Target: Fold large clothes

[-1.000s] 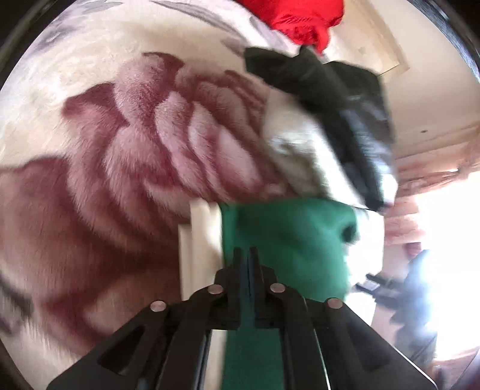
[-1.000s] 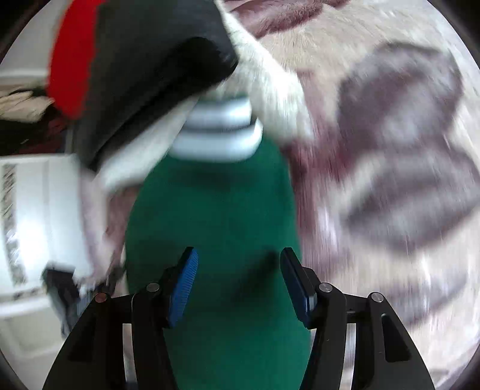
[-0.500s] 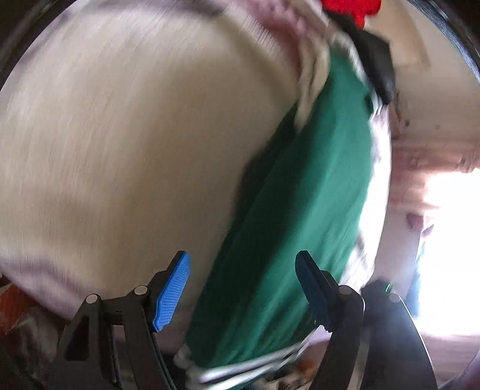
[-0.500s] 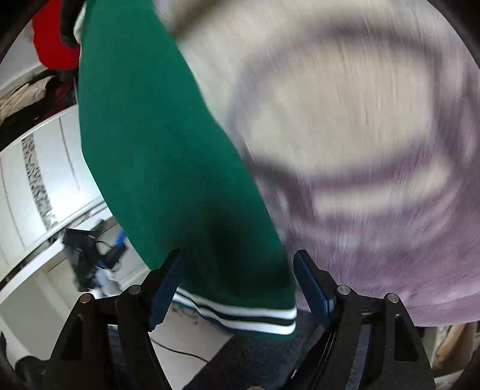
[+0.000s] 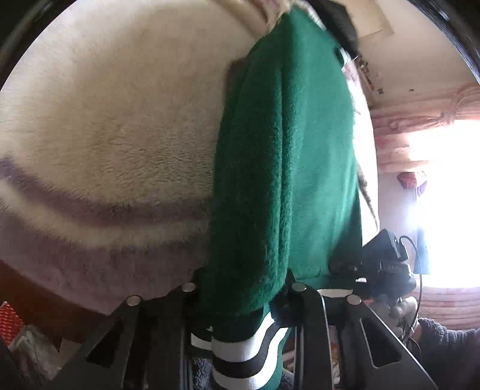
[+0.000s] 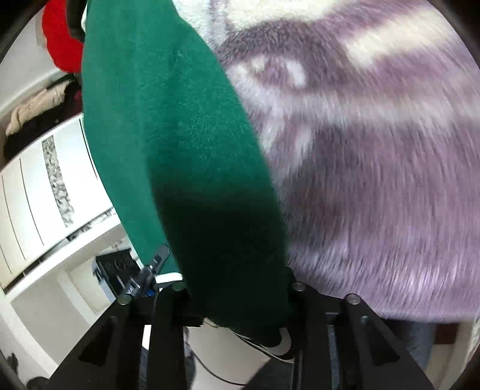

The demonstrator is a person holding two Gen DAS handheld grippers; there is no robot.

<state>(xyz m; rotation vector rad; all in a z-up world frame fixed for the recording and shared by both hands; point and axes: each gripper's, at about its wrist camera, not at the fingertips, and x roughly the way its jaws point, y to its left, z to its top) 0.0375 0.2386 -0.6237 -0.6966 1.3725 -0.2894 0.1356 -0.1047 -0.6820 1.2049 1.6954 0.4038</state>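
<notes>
A green fleece garment with a black-and-white striped hem lies on a plush blanket and hangs over its near edge. My left gripper has its jaws on either side of the green fabric just above the hem; the pads are hidden by the cloth. In the right wrist view the same green garment runs up and left, and my right gripper straddles its dark lower end, pads hidden too. The striped hem hangs below it.
The blanket is cream with purple bands. A red garment and black clothing lie at the far end. White drawers stand to the left. A bright window with pink curtains is on the right.
Both grippers have moved down to the garment's hem at the blanket's near edge. Their open jaws, clearly apart half a second ago, now have the green fabric bunched between them.
</notes>
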